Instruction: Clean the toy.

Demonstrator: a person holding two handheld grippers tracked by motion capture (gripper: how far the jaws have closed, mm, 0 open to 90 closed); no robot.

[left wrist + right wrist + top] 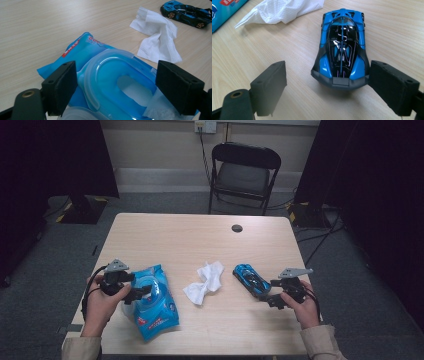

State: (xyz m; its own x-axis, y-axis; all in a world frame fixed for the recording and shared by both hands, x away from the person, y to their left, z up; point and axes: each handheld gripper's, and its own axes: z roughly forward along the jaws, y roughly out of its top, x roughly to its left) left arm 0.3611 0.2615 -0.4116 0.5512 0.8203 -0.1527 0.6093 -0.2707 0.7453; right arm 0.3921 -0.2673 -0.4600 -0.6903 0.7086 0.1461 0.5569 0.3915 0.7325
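A blue wet-wipe pack (156, 309) lies at the front left of the table (190, 235). Its clear flip lid (107, 66) stands open, and a wipe shows in the oval opening. My left gripper (142, 292) hovers over that opening, open, its jaws (115, 87) wide on either side of the lid. A crumpled white wipe (205, 284) lies mid-table. To its right sits a blue and black toy car (248, 277). My right gripper (267, 296) is open just behind the car (342, 45); its right jaw stands close to the car's near corner.
A black folding chair (244, 172) stands beyond the table's far edge. A dark cable hole (237, 228) sits near the table's back. The loose wipe (157, 37) and car (186, 13) lie beyond the pack in the left gripper view.
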